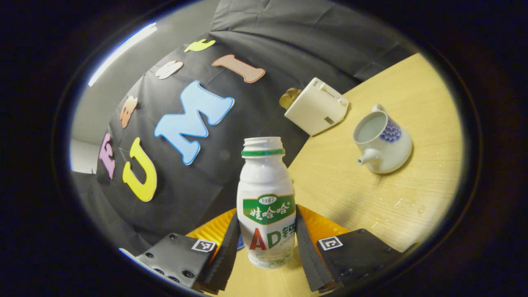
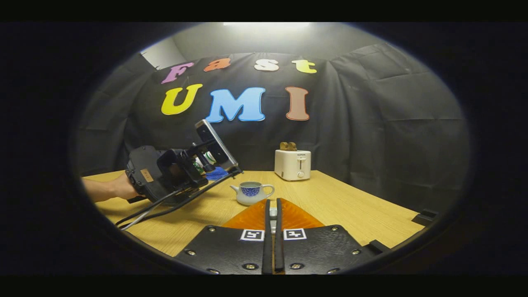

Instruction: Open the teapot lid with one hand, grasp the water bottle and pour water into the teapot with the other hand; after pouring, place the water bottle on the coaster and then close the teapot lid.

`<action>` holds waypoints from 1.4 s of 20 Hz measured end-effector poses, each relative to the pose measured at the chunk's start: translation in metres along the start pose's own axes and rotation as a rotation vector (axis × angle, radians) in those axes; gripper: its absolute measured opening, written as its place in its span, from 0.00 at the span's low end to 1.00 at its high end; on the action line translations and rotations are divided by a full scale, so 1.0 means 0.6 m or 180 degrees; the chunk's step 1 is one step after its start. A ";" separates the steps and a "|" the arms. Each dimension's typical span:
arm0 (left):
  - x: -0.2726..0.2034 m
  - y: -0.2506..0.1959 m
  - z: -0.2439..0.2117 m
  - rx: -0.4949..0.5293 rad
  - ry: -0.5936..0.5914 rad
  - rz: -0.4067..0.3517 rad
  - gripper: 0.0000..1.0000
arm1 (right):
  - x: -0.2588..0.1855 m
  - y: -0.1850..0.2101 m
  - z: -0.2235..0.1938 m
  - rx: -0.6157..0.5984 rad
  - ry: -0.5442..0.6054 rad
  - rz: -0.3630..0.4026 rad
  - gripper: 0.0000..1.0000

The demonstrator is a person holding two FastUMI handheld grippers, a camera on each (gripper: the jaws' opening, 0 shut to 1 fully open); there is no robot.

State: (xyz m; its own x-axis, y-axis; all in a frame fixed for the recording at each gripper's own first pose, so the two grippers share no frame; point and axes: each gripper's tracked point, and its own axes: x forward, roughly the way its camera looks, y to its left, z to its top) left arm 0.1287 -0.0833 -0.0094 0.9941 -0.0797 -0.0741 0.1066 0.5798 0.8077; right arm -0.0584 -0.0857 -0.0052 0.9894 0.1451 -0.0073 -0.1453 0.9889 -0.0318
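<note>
In the left gripper view, a white water bottle with a green label and no cap stands between my left gripper's fingers, which press on both its sides. The white teapot with a blue pattern sits lidless on the wooden table, off to the right and well apart from the bottle. In the right gripper view, my right gripper is shut with a thin white piece, apparently the teapot lid, between its fingers. It hovers in front of the teapot. A blue coaster lies under the left gripper.
A white toaster holding bread stands at the back of the table, also seen as the toaster. A hand holds the left gripper, and cables trail from it across the table. Water drops dot the wood near the teapot.
</note>
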 end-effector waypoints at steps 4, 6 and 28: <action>0.007 -0.011 0.011 0.0243 -0.0019 -0.0039 0.80 | -0.002 -0.009 -0.003 0.0024 0.0018 -0.0029 0.02; 0.007 -0.020 0.019 0.0396 -0.0030 -0.0080 0.80 | -0.001 -0.014 -0.005 0.0035 0.0022 -0.0041 0.02; 0.015 -0.048 0.064 0.1608 -0.0157 -0.0094 0.80 | -0.009 -0.033 -0.010 0.0120 0.0025 -0.0091 0.02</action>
State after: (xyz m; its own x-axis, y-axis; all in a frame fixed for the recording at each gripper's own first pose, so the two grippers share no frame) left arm 0.1336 -0.1320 -0.0106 0.9873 -0.1353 -0.0832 0.0989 0.1132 0.9886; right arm -0.0608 -0.1060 -0.0107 0.9930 0.1168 -0.0147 -0.1167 0.9931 0.0058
